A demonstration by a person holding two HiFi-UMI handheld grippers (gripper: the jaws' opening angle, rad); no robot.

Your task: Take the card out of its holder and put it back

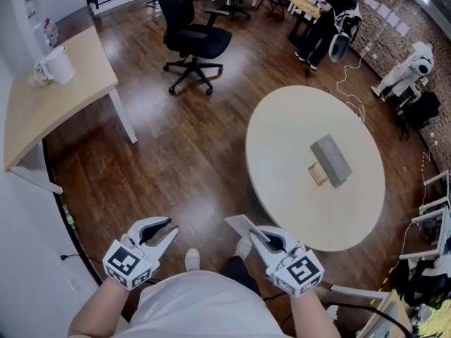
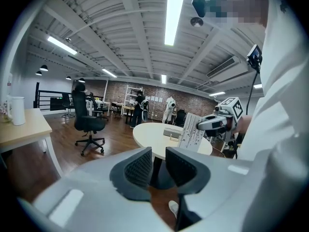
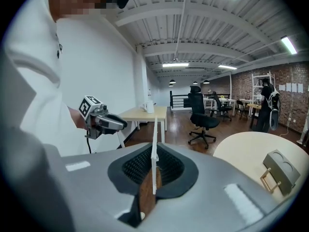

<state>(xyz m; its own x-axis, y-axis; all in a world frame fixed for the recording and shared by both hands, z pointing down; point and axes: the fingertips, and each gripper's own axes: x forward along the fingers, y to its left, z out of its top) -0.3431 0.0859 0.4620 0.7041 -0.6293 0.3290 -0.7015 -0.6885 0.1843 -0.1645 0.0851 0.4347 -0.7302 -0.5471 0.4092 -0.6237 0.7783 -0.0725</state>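
Round table (image 1: 296, 196) bears holder (image 1: 331, 159); right hand-held gripper (image 1: 256, 235) pinches card (image 1: 242, 224), left hand-held gripper (image 1: 170, 229) ajar.

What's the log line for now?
phase: card out of holder | right gripper: shut on card | left gripper: open, empty | holder: on round table

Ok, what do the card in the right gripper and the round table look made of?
Card: a thin, stiff white sheet, likely cardstock or plastic. It stands straight and unbent, edge-on, held by the right gripper.
Round table: a smooth, pale cream top, matte with a faint sheen, probably laminate. No grain shows, unlike the wooden floor.
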